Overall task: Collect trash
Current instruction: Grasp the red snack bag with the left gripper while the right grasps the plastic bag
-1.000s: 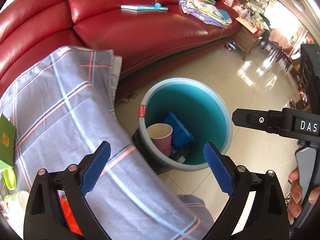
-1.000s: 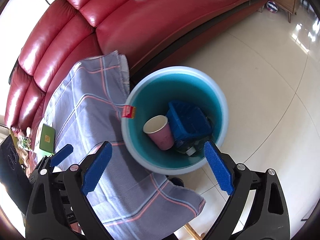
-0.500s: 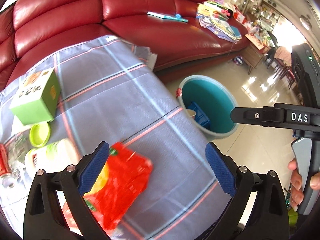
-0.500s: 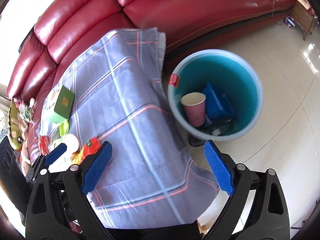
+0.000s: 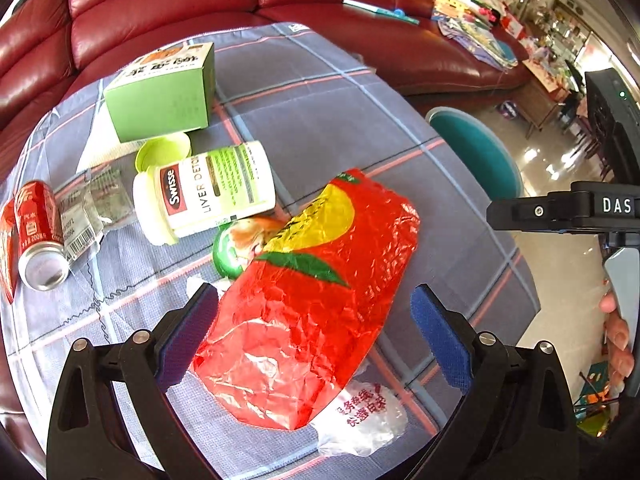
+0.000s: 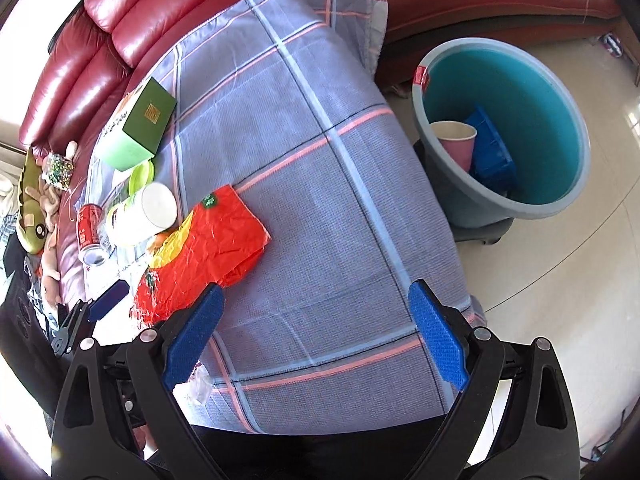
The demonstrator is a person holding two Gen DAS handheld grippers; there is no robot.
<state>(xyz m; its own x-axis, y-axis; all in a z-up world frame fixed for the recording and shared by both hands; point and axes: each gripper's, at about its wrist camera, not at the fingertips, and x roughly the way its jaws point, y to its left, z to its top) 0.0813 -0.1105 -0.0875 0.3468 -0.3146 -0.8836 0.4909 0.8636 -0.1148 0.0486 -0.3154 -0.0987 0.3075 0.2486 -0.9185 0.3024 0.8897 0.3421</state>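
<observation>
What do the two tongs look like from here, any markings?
Both tongs, left and right, have black plastic arms with silver screws and ribbed blue pads on the fingers. In the left view the right unit's body carries white letters "DAS". No cables or sleeves show.

Bare checked cloth (image 6: 320, 200) right of red wrapper (image 5: 316, 300), white bottle (image 5: 208, 192) and green box (image 5: 160, 96) crowding its left

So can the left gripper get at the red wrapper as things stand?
Probably yes. The left gripper is open with its pads either side of the red wrapper, which lies flat on the checked cloth; nothing covers it, though the white bottle lies close by.
</observation>
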